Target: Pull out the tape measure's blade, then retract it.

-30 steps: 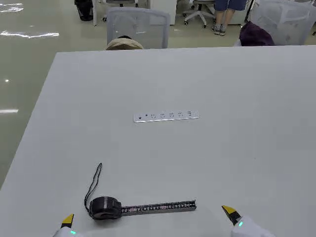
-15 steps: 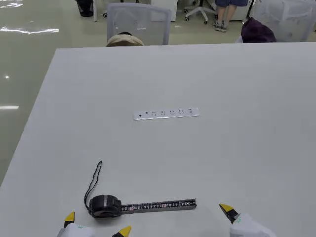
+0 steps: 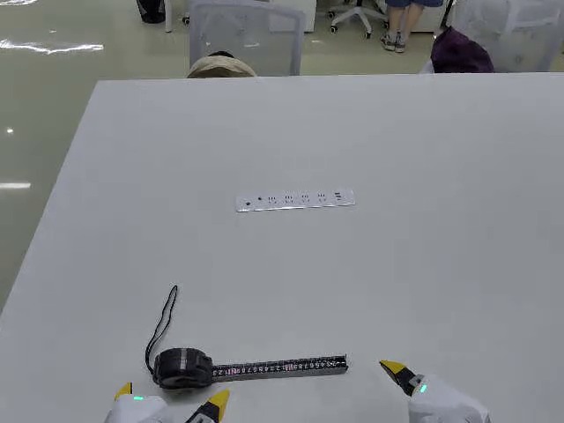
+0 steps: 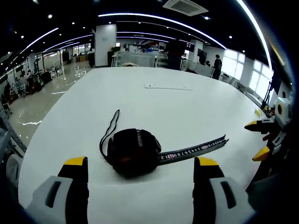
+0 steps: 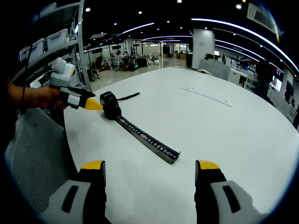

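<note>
We have edged the open left gripper point(image 3: 171, 395) forward; the tape measure point(image 3: 183, 367) lies just beyond its fingers. Our open right gripper point(image 5: 149, 164) faces the blade point(image 3: 280, 367).

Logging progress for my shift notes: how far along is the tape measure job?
Done: blade lies pulled out of the case on the table. In hand: nothing gripped; left tongs open facing the case, right tongs open facing the blade's end. Left: retracting.

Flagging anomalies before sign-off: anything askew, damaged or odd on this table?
Nothing stands out. The tape measure lies on the table, blade partly out, flat and straight; left gripper and right gripper are open, gripping nothing.
</note>
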Demonstrator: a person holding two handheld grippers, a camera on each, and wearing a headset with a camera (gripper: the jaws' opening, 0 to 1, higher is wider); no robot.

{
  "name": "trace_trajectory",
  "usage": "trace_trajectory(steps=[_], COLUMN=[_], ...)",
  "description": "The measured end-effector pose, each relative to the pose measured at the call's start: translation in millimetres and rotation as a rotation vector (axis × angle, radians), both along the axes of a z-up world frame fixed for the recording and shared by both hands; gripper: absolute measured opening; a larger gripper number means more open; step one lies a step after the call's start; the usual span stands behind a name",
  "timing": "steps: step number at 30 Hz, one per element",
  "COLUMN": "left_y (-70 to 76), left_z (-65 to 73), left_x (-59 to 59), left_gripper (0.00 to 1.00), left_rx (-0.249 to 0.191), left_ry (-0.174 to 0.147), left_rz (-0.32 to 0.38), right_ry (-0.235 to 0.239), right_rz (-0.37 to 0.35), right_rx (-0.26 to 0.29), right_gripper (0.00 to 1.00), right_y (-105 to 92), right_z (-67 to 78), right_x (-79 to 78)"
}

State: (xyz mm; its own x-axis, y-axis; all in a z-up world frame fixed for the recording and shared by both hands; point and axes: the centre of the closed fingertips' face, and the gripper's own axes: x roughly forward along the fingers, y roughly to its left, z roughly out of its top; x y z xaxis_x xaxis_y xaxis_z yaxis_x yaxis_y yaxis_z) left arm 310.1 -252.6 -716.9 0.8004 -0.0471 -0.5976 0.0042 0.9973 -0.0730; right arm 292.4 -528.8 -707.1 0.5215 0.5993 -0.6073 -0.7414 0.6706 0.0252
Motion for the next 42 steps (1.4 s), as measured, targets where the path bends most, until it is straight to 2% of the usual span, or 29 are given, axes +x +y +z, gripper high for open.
trace_trajectory(steps=[7, 12, 13, 14, 16, 20, 24, 32, 42], left_y=[11.0, 16.9, 19.2, 18.8, 12.9, 13.1, 14.7, 11.8, 10.6], left_z=[2.6, -1.6, -0.7, -1.5, -5.1, -7.0, -11.9, -14.3, -17.6], left_x=[3.0, 5.3, 6.5, 7.0, 9.5, 11.9, 15.8, 18.2, 19.4], left_gripper=[0.90, 0.92, 0.92, 0.93, 0.96, 0.95, 0.92, 0.89, 0.84], left_rx=[0.030, 0.045, 0.052, 0.051, -0.014, 0.006, 0.004, 0.021, 0.028], left_ry=[-0.024, -0.015, -0.026, -0.024, -0.017, -0.020, -0.017, -0.003, 0.011], left_rz=[0.049, 0.069, 0.084, 0.083, 0.099, 0.097, 0.104, 0.107, 0.113], right_ry=[-0.008, -0.005, -0.003, 0.001, 0.006, 0.002, -0.002, -0.011, 0.018], right_rz=[0.053, 0.093, 0.098, 0.099, 0.112, 0.141, 0.175, 0.296, 0.413], right_rx=[-0.009, -0.013, -0.017, -0.020, -0.017, -0.031, -0.042, -0.053, -0.071], right_gripper=[0.71, 0.65, 0.64, 0.64, 0.61, 0.59, 0.53, 0.45, 0.39], right_y=[-0.4, -1.7, -2.9, -3.9, -4.5, -7.5, -9.9, -7.9, -7.0], right_z=[-5.5, -11.4, -13.4, -14.7, -15.5, -20.3, -24.2, -32.6, -45.7], right_x=[5.7, 10.9, 13.2, 14.9, 18.2, 27.0, 34.6, 45.0, 54.0])
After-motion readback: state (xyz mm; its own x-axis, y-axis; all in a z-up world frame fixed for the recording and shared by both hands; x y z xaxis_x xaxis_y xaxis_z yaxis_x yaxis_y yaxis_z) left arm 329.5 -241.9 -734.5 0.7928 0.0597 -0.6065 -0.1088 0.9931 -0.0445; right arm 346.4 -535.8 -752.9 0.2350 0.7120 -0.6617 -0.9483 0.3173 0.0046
